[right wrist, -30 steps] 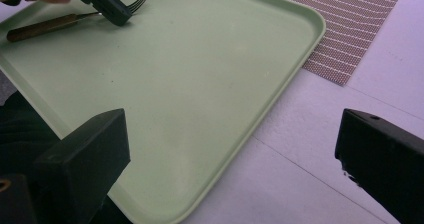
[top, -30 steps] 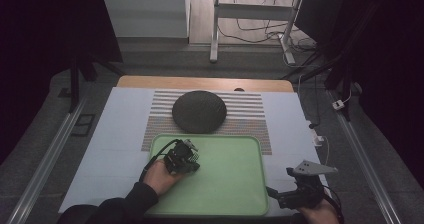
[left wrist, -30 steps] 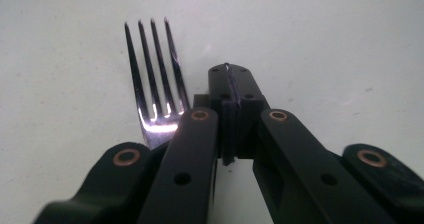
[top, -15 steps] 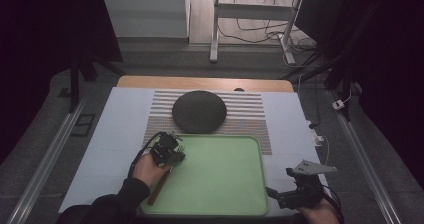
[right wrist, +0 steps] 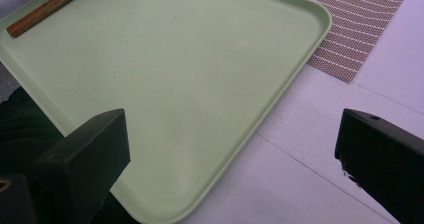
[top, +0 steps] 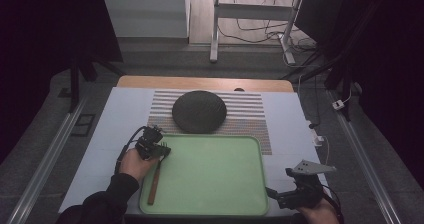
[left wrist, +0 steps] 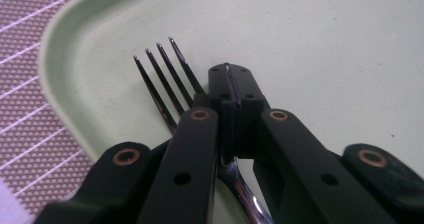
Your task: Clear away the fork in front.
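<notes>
We've got the fork (top: 155,170) lying along the left edge of the green tray (top: 215,184) w/ the left gripper (left wrist: 229,84) clamped on its neck. The right gripper (right wrist: 230,149) hangs wide apart by the tray's right corner. Fork's in — letting go is prob. what's left.

I see black two-jaw tools: left gripper (left wrist: 229,91) has copper-ringed rivets and small screw holes in its links; right gripper (top: 280,200) carries a grey three-cornered plate (top: 307,167). Dark sleeve (top: 107,201) on left arm, black cable looping.
</notes>
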### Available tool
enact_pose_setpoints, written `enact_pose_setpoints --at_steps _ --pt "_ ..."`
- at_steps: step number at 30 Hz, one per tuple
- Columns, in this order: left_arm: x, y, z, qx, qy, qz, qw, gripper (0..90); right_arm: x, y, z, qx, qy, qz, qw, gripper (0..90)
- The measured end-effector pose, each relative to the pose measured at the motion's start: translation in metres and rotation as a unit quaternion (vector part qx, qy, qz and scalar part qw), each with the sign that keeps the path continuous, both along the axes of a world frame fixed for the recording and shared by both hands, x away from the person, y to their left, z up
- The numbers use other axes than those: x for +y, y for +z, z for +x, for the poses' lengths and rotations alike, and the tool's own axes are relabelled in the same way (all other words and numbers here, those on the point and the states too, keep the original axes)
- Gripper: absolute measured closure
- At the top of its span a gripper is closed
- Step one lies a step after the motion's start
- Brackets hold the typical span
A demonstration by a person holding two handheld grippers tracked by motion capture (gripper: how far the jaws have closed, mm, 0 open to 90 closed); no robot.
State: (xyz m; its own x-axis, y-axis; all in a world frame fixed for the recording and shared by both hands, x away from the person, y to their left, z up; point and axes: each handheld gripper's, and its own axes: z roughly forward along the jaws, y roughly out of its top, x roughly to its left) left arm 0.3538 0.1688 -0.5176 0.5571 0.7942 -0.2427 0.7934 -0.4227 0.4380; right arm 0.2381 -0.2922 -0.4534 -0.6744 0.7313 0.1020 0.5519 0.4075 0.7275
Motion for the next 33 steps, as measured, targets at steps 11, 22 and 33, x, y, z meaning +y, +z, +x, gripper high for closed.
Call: enact_pose_setpoints --at_steps 11,22,33 --pt "-0.004 0.01 -0.005 -0.054 -0.02 -0.029 0.9979 64.0 0.0 0.0 0.0 -0.002 -0.001 -0.001 1.0 0.9" --pt "-0.004 0.021 -0.011 -0.076 -0.036 -0.042 0.9956 41.9 0.0 0.0 -0.001 -0.003 0.0 0.001 1.0 0.9" --pt "-0.002 0.039 -0.028 -0.094 -0.058 -0.063 0.9919 19.1 0.0 0.0 -0.001 -0.003 0.001 -0.001 1.0 0.9"
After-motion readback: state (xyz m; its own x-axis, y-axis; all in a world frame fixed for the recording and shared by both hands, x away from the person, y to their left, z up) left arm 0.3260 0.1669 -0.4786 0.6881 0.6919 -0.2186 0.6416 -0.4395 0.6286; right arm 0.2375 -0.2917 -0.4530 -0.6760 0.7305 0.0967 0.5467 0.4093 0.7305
